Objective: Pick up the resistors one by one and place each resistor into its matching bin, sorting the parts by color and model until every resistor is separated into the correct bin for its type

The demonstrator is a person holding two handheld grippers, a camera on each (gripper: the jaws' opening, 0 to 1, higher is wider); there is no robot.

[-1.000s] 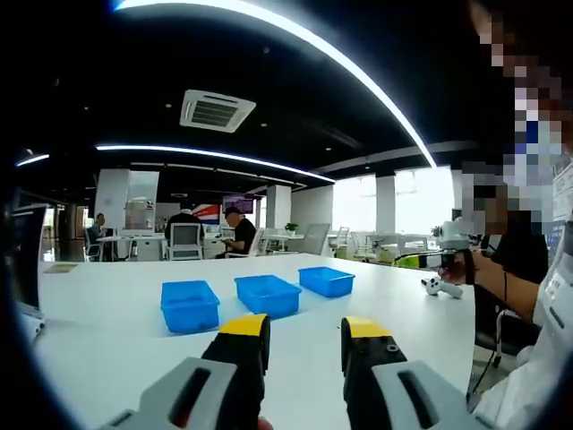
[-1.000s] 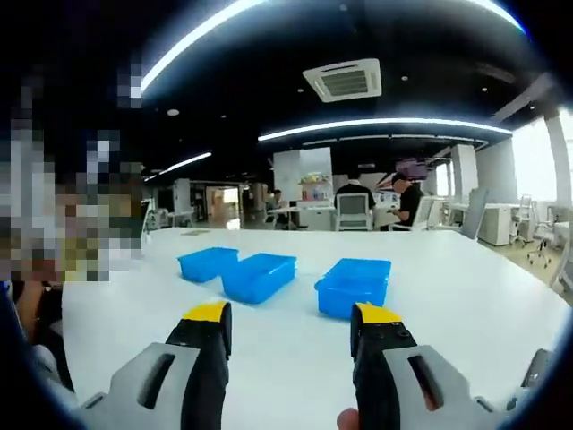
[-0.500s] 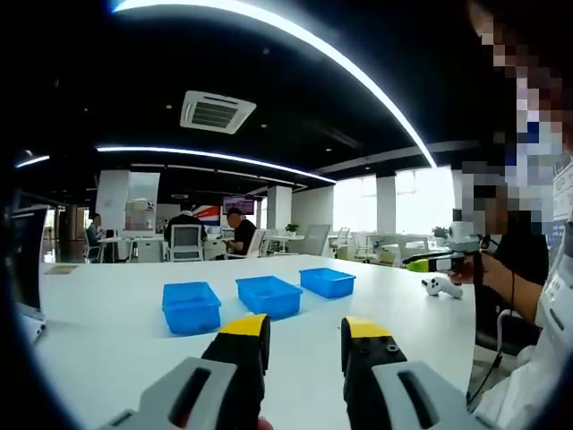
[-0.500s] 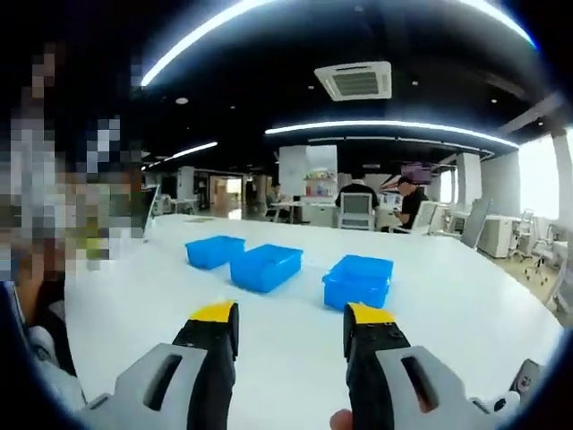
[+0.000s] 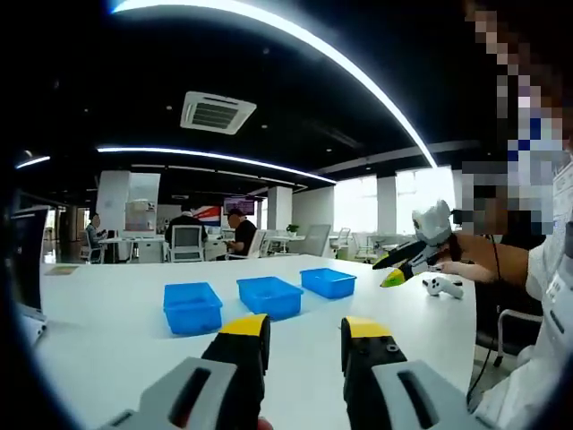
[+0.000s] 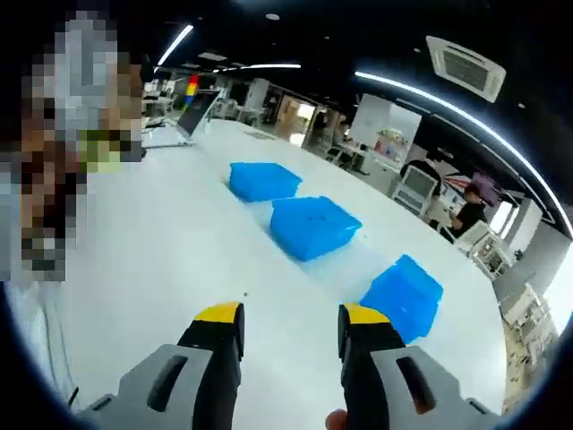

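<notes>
Left gripper view: left gripper [image 5: 304, 336] jaws apart, empty, above white table [image 5: 107, 331]; three blue bins [image 5: 268, 295] ahead. Right gripper [image 6: 289, 324] apart, empty. Resistors not visible. Best: locate resistors first, approach low, grip one only.
</notes>
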